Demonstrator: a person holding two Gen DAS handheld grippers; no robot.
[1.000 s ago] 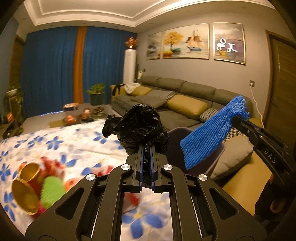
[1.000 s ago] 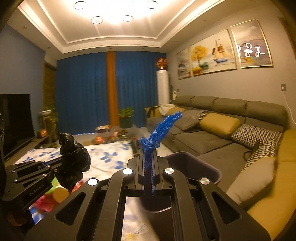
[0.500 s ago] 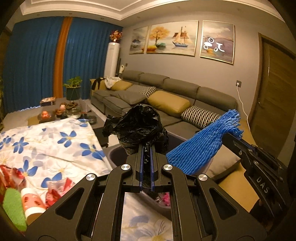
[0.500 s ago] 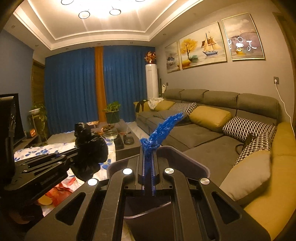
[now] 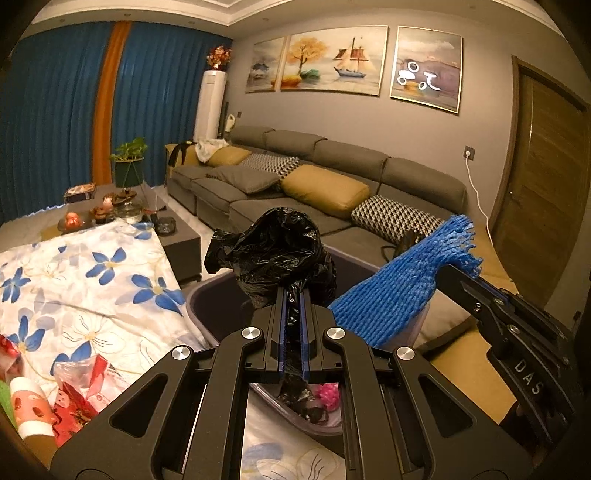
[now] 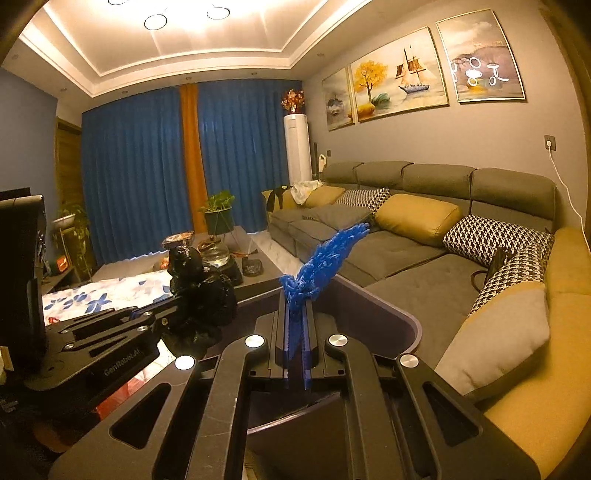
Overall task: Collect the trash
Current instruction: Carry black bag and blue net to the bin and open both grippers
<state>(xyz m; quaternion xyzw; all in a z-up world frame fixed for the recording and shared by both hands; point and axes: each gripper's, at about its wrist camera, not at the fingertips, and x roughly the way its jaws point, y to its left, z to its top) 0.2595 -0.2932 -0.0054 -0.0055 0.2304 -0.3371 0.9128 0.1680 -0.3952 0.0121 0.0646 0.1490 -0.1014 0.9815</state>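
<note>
Bin [image 5: 207, 299] between table [image 5: 92, 295] on left and sofa [image 5: 332, 206] on right.

Warm, dim room; round recessed ceiling lights [image 6: 155, 21] glare overhead, fisheye bends the edges into dark corners, everything reasonably sharp.

1. A long grey sectional sofa [image 6: 424, 254] runs along the right wall.
2. On it lie mustard cushions [image 6: 417, 218] and black-and-white houndstooth cushions [image 6: 487, 240].
3. Three framed paintings [image 6: 399, 77] hang above the sofa.
4. Blue curtains [image 6: 140, 177] with one orange panel [image 6: 190, 155] cover the far wall.
5. A white standing air conditioner [image 6: 297, 147] stands in the far corner, flowers on top.
6. A potted plant [image 5: 129, 166] sits on the far low table [image 5: 173, 229].
</note>
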